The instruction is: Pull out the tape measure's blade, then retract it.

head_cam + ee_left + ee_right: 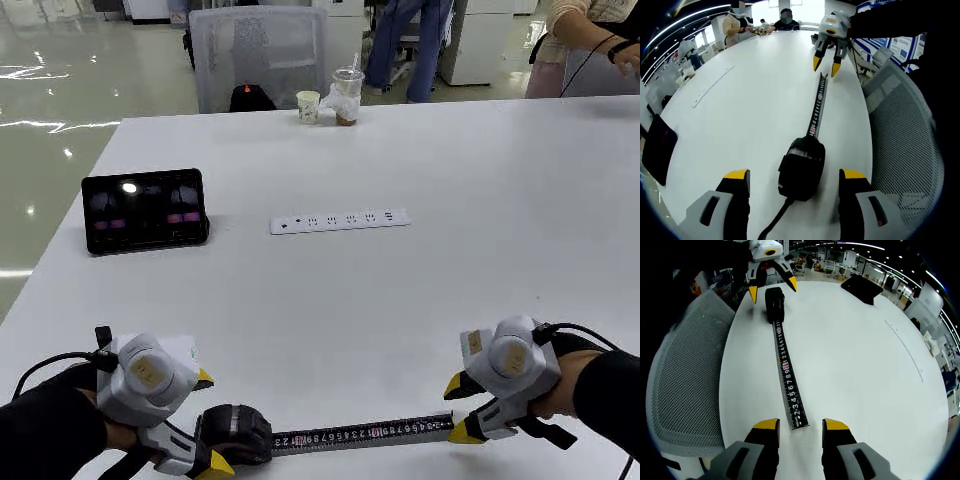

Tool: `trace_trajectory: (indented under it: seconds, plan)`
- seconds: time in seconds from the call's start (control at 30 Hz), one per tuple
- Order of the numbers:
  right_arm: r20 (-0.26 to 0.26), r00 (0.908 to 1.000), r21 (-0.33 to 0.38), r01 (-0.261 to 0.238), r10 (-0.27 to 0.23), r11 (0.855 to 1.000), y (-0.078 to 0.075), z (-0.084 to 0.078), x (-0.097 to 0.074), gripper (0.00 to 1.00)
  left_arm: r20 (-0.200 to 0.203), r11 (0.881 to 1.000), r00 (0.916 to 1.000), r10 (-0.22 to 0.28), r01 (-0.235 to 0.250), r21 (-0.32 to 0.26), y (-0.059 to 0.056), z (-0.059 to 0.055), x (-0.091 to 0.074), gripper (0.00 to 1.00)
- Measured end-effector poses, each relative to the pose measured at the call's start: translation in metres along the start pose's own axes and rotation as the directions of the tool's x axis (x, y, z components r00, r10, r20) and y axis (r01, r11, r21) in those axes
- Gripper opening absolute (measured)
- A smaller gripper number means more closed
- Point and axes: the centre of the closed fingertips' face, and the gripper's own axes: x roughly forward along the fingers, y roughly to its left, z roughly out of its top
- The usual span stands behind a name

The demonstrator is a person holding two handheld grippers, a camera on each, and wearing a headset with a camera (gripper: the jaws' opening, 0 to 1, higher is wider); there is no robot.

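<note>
Two cups [308, 104], a power strip [340, 221] and a tablet [145, 209] lie beyond my tape measure [236, 433]; left gripper [795, 175] and right gripper [801, 424] flank it, jaws apart.

1. left gripper [210, 422], left of the tape measure [236, 432]: rounded light-grey shell, two grey jaws with yellow tips.
2. right gripper [457, 410], right of the tape measure: same grey shell, same yellow tips.
3. In the gripper views, each grey jaw has a dark slot below the yellow tip.
4. black cable [45, 362] loops off the left gripper's rear; second black cable [580, 329] off the right gripper's.
5. black sleeves [45, 432] on both arms.
6. black handle piece [548, 431] under the right gripper.
</note>
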Motion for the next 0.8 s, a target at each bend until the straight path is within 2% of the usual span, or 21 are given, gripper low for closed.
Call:
trace_trajectory:
  seconds: [0.1, 0.17, 0.2, 0.37, 0.43, 0.57, 0.63, 0.7, 0.77, 0.8]
  plan:
    - [0.026, 0.9994, 0.047, 0.023, -0.024, 0.999, 0.000, -0.001, -0.004, 0.34, 0.050, 0.997, 0.9983, 0.030, -0.026, -0.070, 0.002, 0.004, -0.003, 0.72]
    - [0.044, 0.9978, 0.081, 0.045, -0.049, 0.996, -0.001, -0.002, -0.007, 0.36, 0.072, 0.995, 0.9965, 0.043, -0.036, -0.091, 0.003, 0.003, -0.006, 0.75]
    - [0.057, 0.9957, 0.095, 0.067, -0.073, 0.993, -0.002, -0.002, -0.010, 0.38, 0.075, 0.993, 0.9956, 0.056, -0.048, -0.107, 0.005, 0.000, -0.006, 0.75]
    - [0.090, 0.9874, 0.153, 0.116, -0.130, 0.981, -0.002, -0.008, -0.020, 0.42, 0.100, 0.979, 0.9904, 0.096, -0.075, -0.191, 0.009, -0.008, -0.012, 0.77]
    - [0.100, 0.9843, 0.174, 0.127, -0.145, 0.977, -0.001, -0.011, -0.023, 0.42, 0.106, 0.975, 0.9884, 0.109, -0.085, -0.206, 0.010, -0.011, -0.014, 0.77]
    - [0.117, 0.9732, 0.246, 0.165, -0.198, 0.955, -0.002, -0.019, -0.030, 0.44, 0.127, 0.951, 0.9762, 0.176, -0.135, -0.278, 0.017, -0.015, -0.021, 0.78]
    - [0.134, 0.9660, 0.277, 0.178, -0.221, 0.944, -0.002, -0.020, -0.033, 0.46, 0.149, 0.938, 0.9690, 0.197, -0.143, -0.316, 0.018, -0.016, -0.024, 0.79]
    - [0.140, 0.9596, 0.300, 0.194, -0.244, 0.934, -0.002, -0.022, -0.037, 0.48, 0.150, 0.927, 0.9646, 0.217, -0.156, -0.342, 0.017, -0.020, -0.026, 0.80]
    - [0.147, 0.9564, 0.309, 0.198, -0.253, 0.930, -0.001, -0.022, -0.040, 0.50, 0.152, 0.924, 0.9625, 0.225, -0.161, -0.348, 0.016, -0.024, -0.028, 0.81]
    - [0.153, 0.9517, 0.320, 0.207, -0.266, 0.925, -0.001, -0.023, -0.042, 0.51, 0.154, 0.918, 0.9596, 0.236, -0.167, -0.361, 0.015, -0.026, -0.030, 0.81]
